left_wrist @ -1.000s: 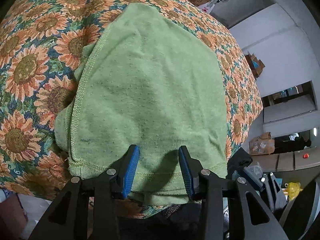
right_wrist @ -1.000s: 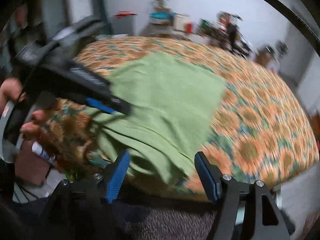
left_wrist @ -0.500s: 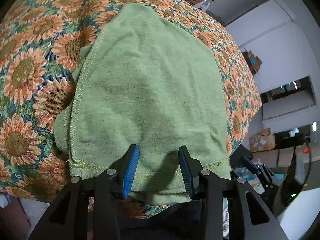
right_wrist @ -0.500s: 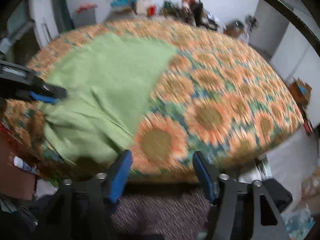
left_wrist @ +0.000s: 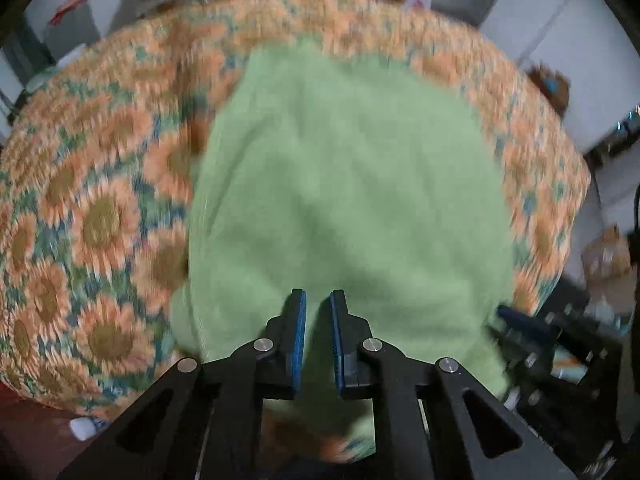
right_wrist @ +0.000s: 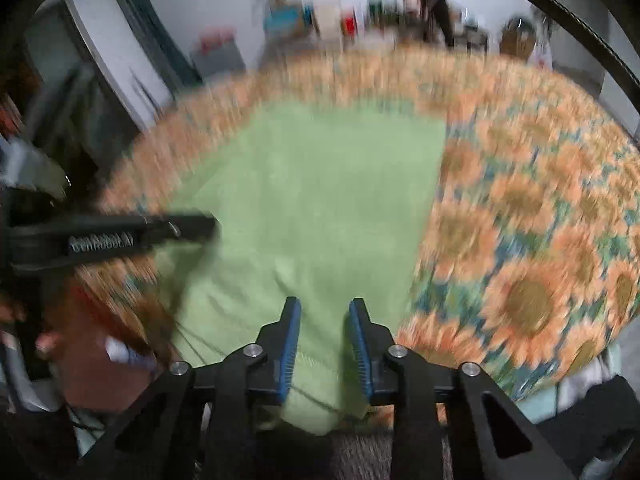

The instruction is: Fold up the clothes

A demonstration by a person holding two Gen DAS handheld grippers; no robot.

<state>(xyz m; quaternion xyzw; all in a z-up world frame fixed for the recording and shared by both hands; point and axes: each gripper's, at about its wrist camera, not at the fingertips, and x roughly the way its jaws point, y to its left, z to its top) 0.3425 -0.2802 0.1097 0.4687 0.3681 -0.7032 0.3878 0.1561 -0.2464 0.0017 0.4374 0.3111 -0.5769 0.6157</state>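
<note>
**Green garment at near table edge, both grippers over its hem**

The green garment (left_wrist: 344,200) lies flat on the sunflower tablecloth (left_wrist: 92,216), folded into a rough rectangle with a straight edge on the side toward 3 o'clock in your right wrist view (right_wrist: 320,208). Its near end drapes over the table edge at 6 o'clock in both views. Fabric is soft, terry-like, slightly bunched at the 7 o'clock corner in the left view. Both frames are motion-blurred, so seams are hard to read.

Your left gripper (left_wrist: 318,308) points toward 12 o'clock over the garment's near end. Its blue-padded jaws stand narrowly apart with a slim gap; green fabric shows in the gap, but you cannot tell if it is pinched or just behind the fingers.

Your right gripper (right_wrist: 324,316) also points toward 12 o'clock above the near hem, jaws partly open, wider than the left, nothing clearly held between them. In that view the left gripper (right_wrist: 200,226) appears from 9 o'clock as a black bar with its tip on the garment's side edge. Your hand (right_wrist: 44,340) shows blurred at 8 o'clock.

Containers: blurred boxes and clutter (right_wrist: 320,20) at 12 o'clock beyond the table; contents not readable.
</note>
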